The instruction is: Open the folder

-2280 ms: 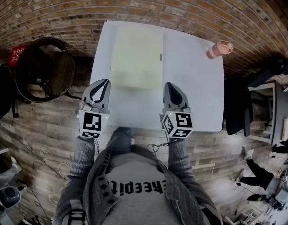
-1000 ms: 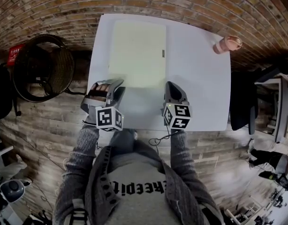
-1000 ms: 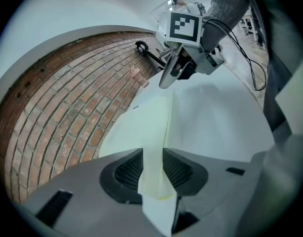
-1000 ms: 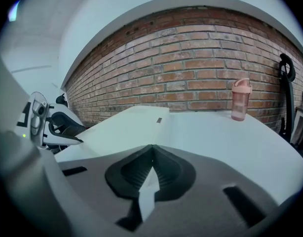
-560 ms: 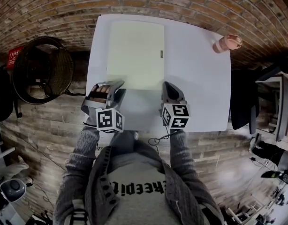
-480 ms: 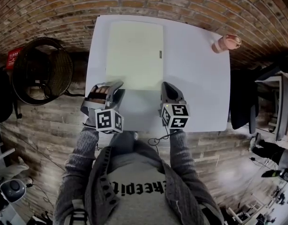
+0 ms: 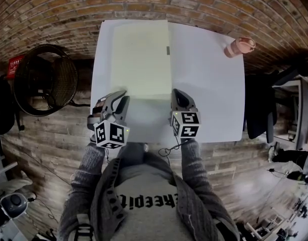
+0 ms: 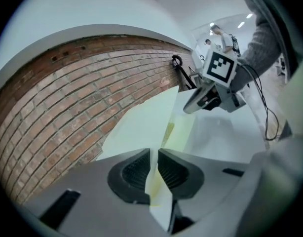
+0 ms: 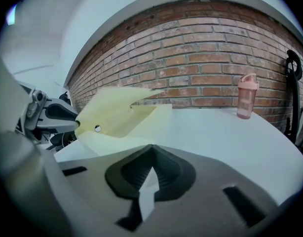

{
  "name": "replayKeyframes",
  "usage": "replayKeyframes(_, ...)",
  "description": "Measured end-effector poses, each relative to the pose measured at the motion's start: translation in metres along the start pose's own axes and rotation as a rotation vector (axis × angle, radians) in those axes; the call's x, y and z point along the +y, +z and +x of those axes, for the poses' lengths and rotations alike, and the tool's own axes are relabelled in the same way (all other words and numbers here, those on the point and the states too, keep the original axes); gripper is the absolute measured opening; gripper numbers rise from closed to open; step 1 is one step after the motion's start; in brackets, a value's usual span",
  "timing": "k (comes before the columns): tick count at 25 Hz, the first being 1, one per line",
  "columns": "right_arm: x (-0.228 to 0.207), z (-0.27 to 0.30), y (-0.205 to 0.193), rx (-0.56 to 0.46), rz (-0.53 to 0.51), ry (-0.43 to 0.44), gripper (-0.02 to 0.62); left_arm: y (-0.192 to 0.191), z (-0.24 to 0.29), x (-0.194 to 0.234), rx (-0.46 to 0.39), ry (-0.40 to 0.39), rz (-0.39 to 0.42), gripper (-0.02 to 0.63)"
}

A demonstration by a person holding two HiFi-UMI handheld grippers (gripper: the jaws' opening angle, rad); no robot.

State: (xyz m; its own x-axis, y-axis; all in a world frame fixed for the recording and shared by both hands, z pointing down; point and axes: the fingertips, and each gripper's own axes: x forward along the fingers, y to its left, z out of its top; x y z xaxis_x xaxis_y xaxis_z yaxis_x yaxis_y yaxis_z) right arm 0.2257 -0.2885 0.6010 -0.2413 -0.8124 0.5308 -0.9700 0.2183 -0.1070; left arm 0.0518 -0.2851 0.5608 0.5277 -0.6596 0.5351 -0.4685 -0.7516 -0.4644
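Observation:
A pale yellow folder [image 7: 139, 59] lies on the white table [image 7: 204, 84], its near edge just ahead of both grippers. My left gripper [image 7: 120, 100] is at the folder's near left corner. In the left gripper view it [image 8: 154, 154] is shut on the thin yellow cover [image 8: 146, 122]. The right gripper view shows that cover [image 9: 117, 115] raised at an angle above the lower sheet, with the left gripper [image 9: 53, 115] holding its corner. My right gripper [image 7: 178, 95] hovers off the folder's near right corner, and its jaws [image 9: 151, 152] are shut with nothing between them.
A pink bottle [image 7: 238, 46] stands at the table's far right, and a brick wall [image 9: 206, 58] runs behind the table. A round black wire chair [image 7: 43, 79] is left of the table. A dark chair [image 7: 259, 104] is to the right.
The left gripper has turned upright from lying on its side and shut on the folder's near left corner. That corner of the cover is now lifted. The right gripper has barely moved.

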Motion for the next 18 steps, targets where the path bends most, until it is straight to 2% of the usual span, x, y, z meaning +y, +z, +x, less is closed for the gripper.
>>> replayKeyframes(10,0.003,0.002,0.003,0.027,-0.046,-0.002,0.003,-0.013,-0.030,0.040,-0.110,0.127,-0.523,0.040)
replayKeyframes(18,0.029,0.011,0.009,0.044,-0.086,0.055,0.005,-0.034,-0.050,0.061,-0.136,0.192,-0.865,0.029)
